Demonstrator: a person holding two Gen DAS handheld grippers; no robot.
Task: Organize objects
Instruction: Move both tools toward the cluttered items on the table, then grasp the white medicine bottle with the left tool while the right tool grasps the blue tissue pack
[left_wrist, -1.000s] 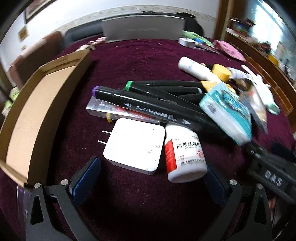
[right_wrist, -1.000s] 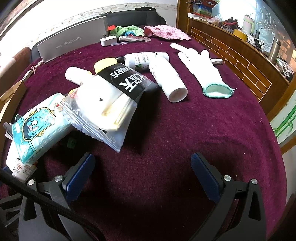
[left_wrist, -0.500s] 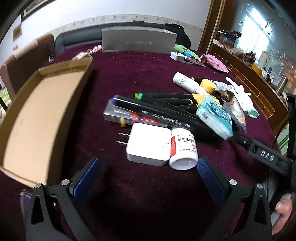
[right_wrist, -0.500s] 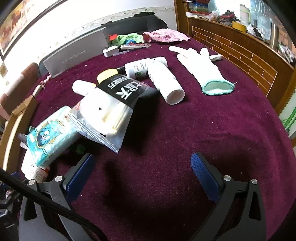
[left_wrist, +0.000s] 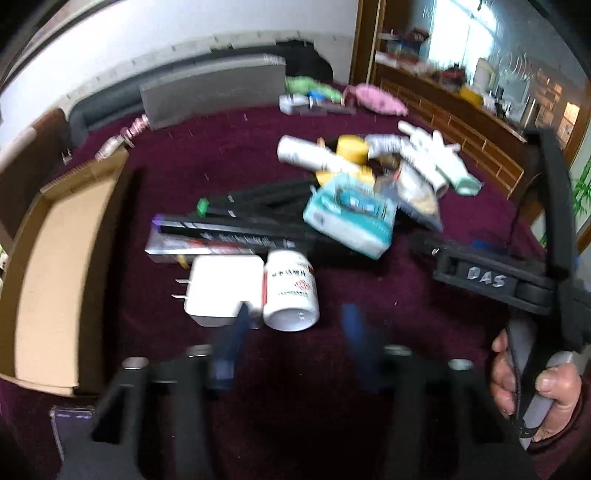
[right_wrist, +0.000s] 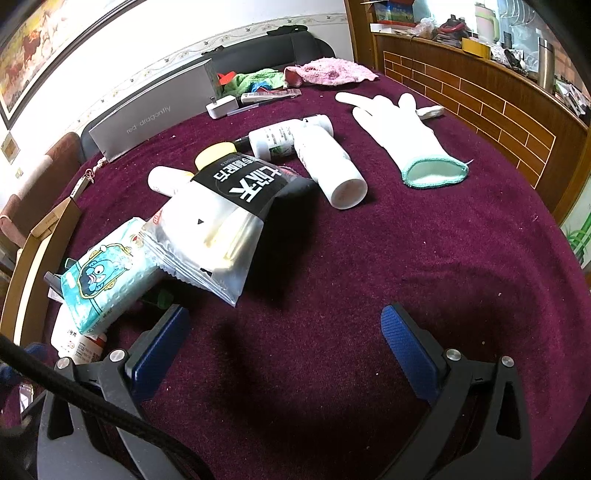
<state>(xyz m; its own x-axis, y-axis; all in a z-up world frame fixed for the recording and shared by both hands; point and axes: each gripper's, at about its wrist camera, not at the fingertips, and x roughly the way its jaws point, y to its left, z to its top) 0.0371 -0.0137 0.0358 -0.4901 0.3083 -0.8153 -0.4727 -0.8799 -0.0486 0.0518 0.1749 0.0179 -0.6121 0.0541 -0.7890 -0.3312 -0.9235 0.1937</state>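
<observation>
The white pill bottle (left_wrist: 290, 291) lies beside the white charger (left_wrist: 221, 288) at 12 o'clock of the left gripper (left_wrist: 295, 339), whose blurred jaws stand part-spread around nothing. Only the left view shows the cardboard box (left_wrist: 55, 266) interior and "DAS" on the right gripper (right_wrist: 284, 347). Its jaws are spread wide, empty. Only the right view reads "red dragonfly" on the grey box (right_wrist: 147, 118).

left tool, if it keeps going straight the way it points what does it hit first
Most likely the white pill bottle, lying just ahead of the left tool, beside the white charger. The view is blurred, so depth is uncertain.
</observation>
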